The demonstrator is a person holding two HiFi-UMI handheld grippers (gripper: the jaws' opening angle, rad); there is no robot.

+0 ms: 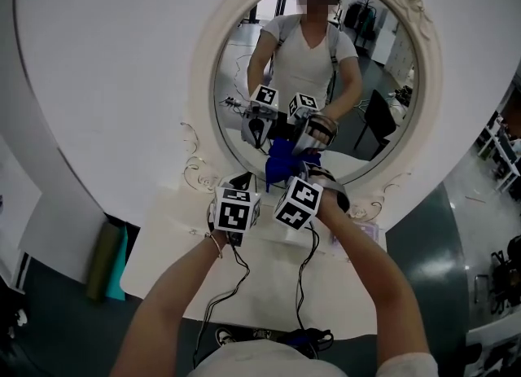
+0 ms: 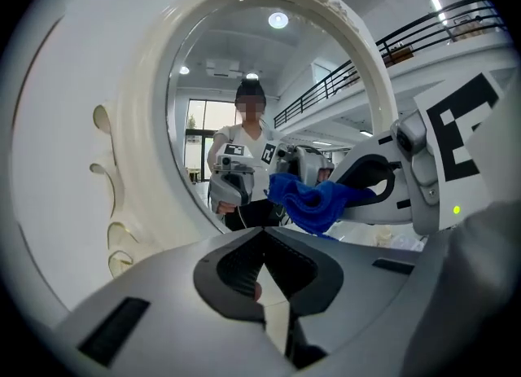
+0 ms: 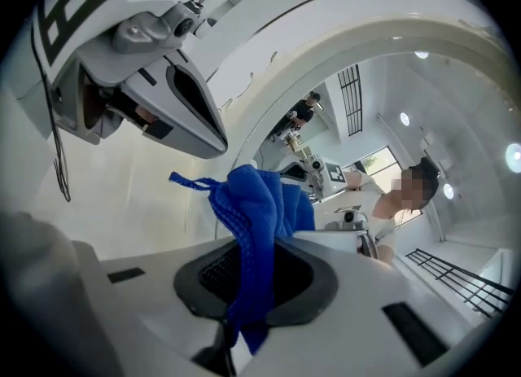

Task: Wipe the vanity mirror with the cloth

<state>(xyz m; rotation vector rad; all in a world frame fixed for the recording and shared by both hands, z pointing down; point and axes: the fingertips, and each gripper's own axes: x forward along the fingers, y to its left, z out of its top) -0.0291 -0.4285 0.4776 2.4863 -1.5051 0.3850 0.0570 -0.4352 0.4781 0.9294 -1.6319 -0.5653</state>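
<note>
In the head view there is one oval vanity mirror (image 1: 210, 82) with a cream carved frame, one blue cloth (image 1: 275, 178), and two grippers, each with one marker cube. The mirror stands on a white table (image 1: 175, 229). The left gripper (image 1: 241, 181) and right gripper (image 1: 286, 170) are side by side at the mirror's lower rim. The cloth hangs bunched from the right one against the bottom of the glass. Whether it touches the glass cannot be told here.

In the left gripper view, the left gripper (image 2: 260, 263) has its two jaws brought together at the tips, with nothing between them. Ahead, the right gripper (image 2: 368, 192) reaches in from the right, the cloth (image 2: 313, 200) wadded at its tip before the lower glass of the mirror (image 2: 146, 164).

In the right gripper view, the right gripper (image 3: 252, 282) has its jaws clamped on the cloth (image 3: 256, 204). One fold runs down between the pads and the rest bunches above them. The left gripper (image 3: 155, 82) hangs at upper left, just beside, near the mirror (image 3: 391, 37) frame.
</note>
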